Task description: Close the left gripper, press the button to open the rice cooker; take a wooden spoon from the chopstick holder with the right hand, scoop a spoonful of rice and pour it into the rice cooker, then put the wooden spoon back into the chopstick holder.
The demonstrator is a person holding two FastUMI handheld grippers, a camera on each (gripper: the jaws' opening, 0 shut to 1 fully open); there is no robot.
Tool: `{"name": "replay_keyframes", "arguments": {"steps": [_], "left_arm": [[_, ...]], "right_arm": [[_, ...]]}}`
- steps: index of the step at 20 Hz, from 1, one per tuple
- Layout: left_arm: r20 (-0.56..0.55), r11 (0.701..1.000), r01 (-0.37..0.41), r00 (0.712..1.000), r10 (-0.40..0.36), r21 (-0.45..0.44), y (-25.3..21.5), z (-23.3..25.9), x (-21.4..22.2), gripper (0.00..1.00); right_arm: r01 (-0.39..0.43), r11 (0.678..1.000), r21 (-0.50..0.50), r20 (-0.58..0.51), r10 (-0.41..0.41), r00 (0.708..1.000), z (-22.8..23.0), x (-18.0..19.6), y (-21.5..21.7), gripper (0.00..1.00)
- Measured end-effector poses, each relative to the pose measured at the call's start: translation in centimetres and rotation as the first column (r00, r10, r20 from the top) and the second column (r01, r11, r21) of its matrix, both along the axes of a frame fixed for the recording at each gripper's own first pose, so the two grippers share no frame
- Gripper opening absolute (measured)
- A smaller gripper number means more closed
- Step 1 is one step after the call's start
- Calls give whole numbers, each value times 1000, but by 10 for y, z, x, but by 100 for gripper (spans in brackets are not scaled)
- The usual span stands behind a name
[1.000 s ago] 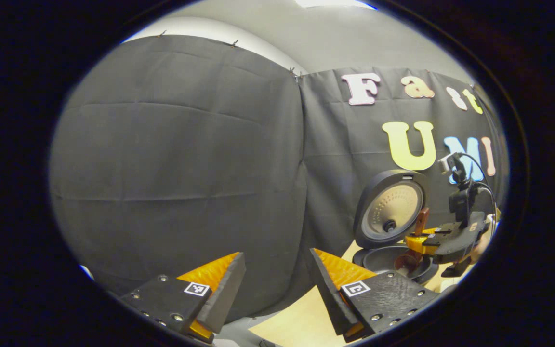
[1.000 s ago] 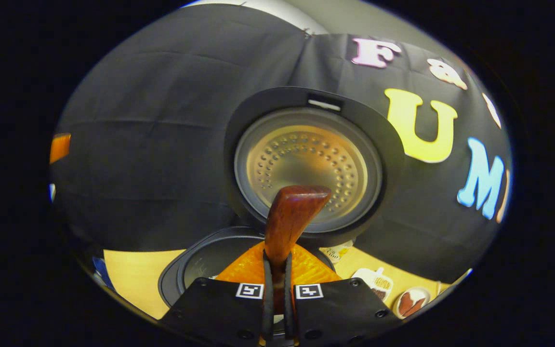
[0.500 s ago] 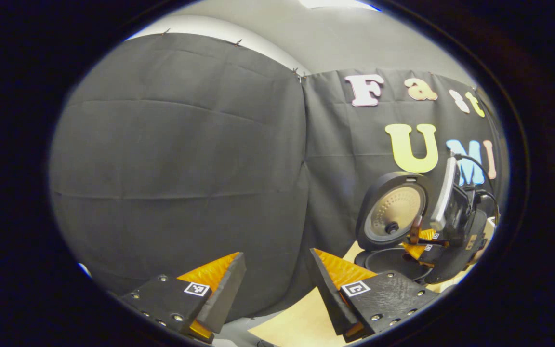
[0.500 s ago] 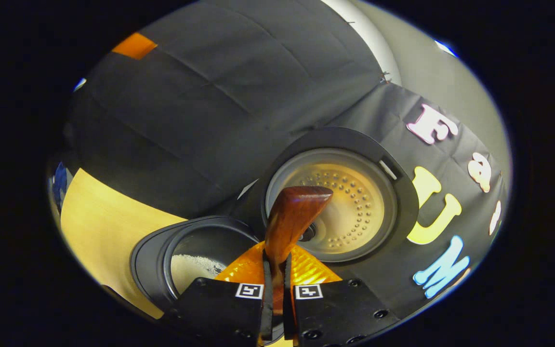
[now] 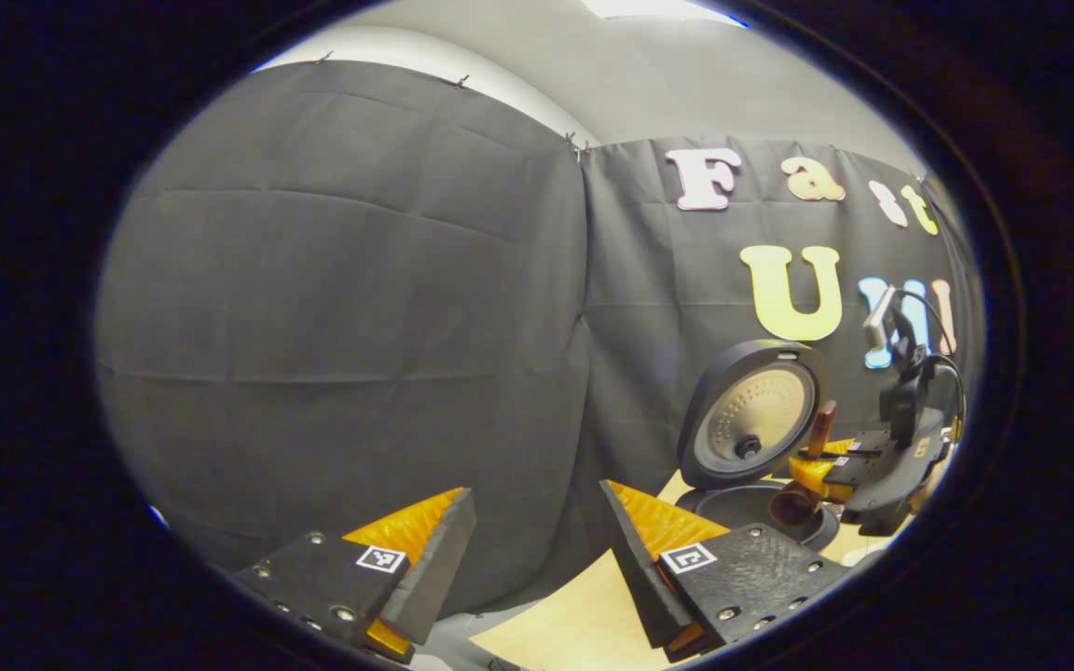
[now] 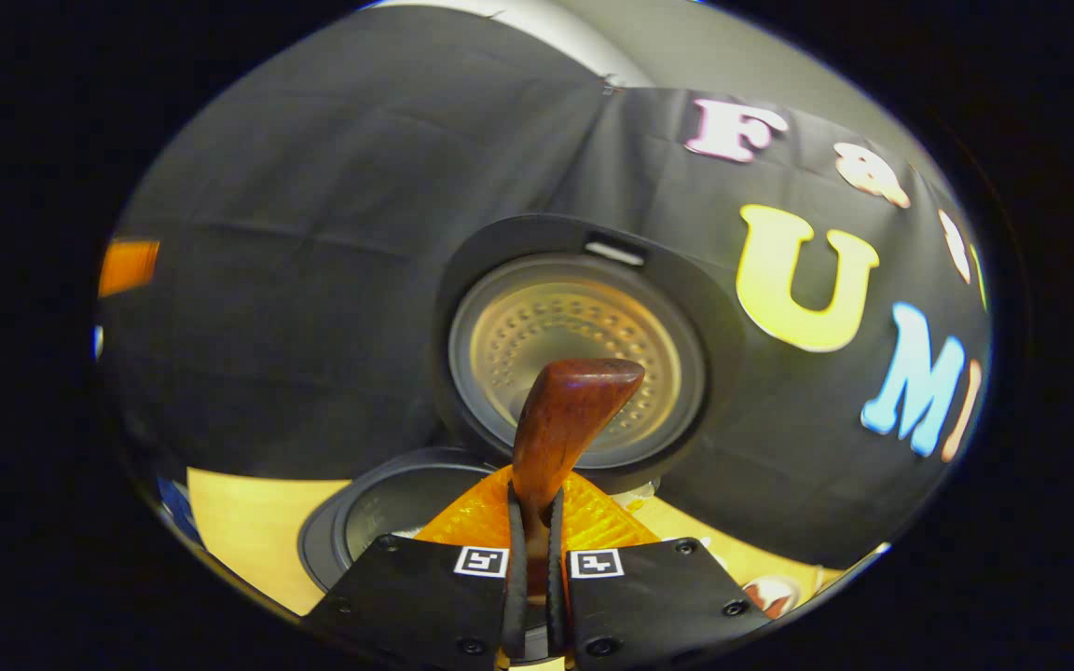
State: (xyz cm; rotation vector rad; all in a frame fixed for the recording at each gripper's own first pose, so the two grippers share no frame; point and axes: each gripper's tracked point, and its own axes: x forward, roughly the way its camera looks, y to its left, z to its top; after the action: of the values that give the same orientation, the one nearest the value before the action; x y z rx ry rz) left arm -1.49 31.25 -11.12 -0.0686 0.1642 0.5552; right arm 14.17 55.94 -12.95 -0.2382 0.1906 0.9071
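Two grippers in play; the right gripper point(image 6: 531, 522) is clamped tight on the reddish-brown wooden spoon point(image 6: 563, 419), both fingers pressing the handle, whose end stands up straight ahead of the tips; the left gripper point(image 5: 537, 550) hangs idle with its jaws wide apart and nothing between them, well off to the side of the action.

The round black rice cooker point(image 6: 378, 508) sits just below and beyond the right fingertips, its black lid with the perforated metal inner plate point(image 6: 574, 359) standing upright behind; in the left gripper view the cooker point(image 5: 756, 508) lies far ahead and to the right of the left tips, with the right gripper point(image 5: 826, 471) over it and the spoon's bowl point(image 5: 793, 503) low at the pot's rim.

My read: the pour is about finished, and the return to the chopstick holder comes next; to do it well, level the spoon's bowl before leaving the pot, lift clear of the rim and of that upright lid, keep the squeeze firm so the handle does not swivel, and carry it over without swinging.

Hard to make out: the right fingers cover the spoon's bowl and most of the pot's inside, so I cannot tell whether rice is in there or any clings to the spoon; the small items at the right view's lower edge are cut off; where the holder stands I cannot say.
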Motion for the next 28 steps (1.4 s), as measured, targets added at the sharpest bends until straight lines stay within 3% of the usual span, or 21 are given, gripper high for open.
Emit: {"name": "replay_keyframes", "arguments": {"steps": [4, 10, 18, 28], "left_arm": [[17, 999, 42, 999, -42, -1, -14, 11, 17, 81], [61, 990, 141, 988, -141, 0, -59, 31, 57, 82], [108, 958, 286, 953, -284, -12, -129, 48, 98, 82], [113, 930, 368, 925, -363, -21, -184, 56, 106, 81]], "right_arm": [[97, 980, 173, -172, -67, 983, 31, 12, -35, 10], [223, 938, 265, -239, -160, 958, 65, 26, -114, 10], [407, 879, 249, -249, -348, 904, 72, 45, -232, 10], [597, 776, 204, -286, -536, 795, 55, 46, -370, 10]]}}
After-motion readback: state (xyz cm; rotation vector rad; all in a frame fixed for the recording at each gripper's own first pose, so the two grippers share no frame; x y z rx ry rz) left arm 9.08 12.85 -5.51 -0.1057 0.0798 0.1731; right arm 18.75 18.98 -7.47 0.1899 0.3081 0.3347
